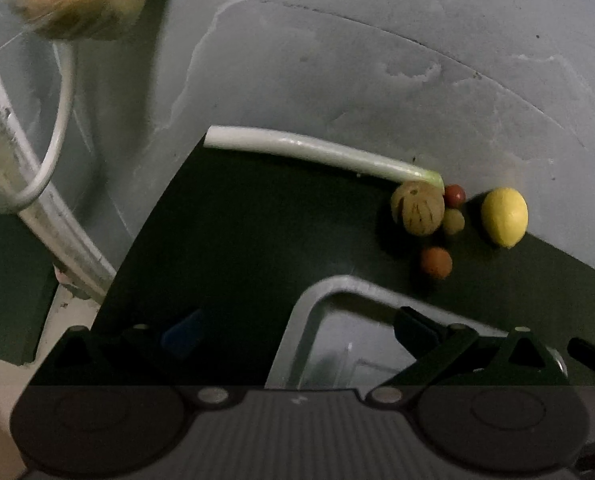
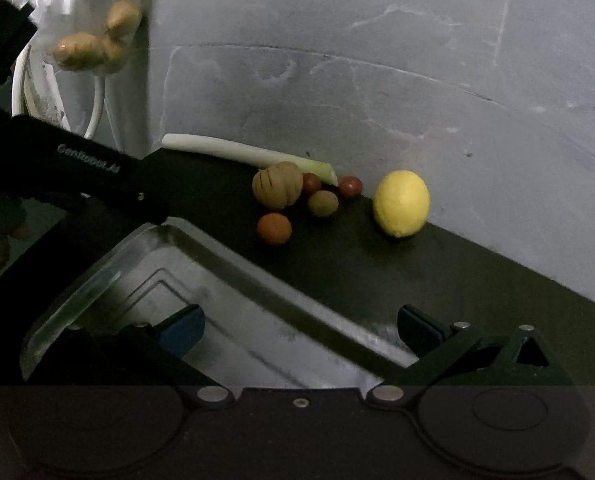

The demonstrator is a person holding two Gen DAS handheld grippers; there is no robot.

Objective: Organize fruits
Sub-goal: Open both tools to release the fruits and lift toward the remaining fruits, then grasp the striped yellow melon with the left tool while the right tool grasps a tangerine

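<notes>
A yellow lemon (image 1: 504, 216) (image 2: 402, 203) lies on the dark table by the grey wall. Left of it sits a cluster: a striped tan round fruit (image 1: 417, 210) (image 2: 277, 190), a small red fruit (image 1: 454, 195) (image 2: 311, 183), a second red fruit (image 2: 350, 186), a greenish fruit (image 1: 453, 221) (image 2: 323, 203) and an orange-brown fruit (image 1: 436, 262) (image 2: 274, 229). A metal tray (image 1: 317, 296) (image 2: 217, 260) stands nearer, with no fruit seen in it. My left gripper (image 1: 299, 330) is open over the tray's corner. My right gripper (image 2: 299, 328) is open above the tray.
A white leek stalk (image 1: 305, 148) (image 2: 233, 148) lies along the wall behind the fruits. Ginger in a clear bag (image 1: 77, 0) (image 2: 93, 46) hangs at the upper left beside white cables (image 1: 57, 140). The left gripper's black body (image 2: 77, 168) crosses the right wrist view's left side.
</notes>
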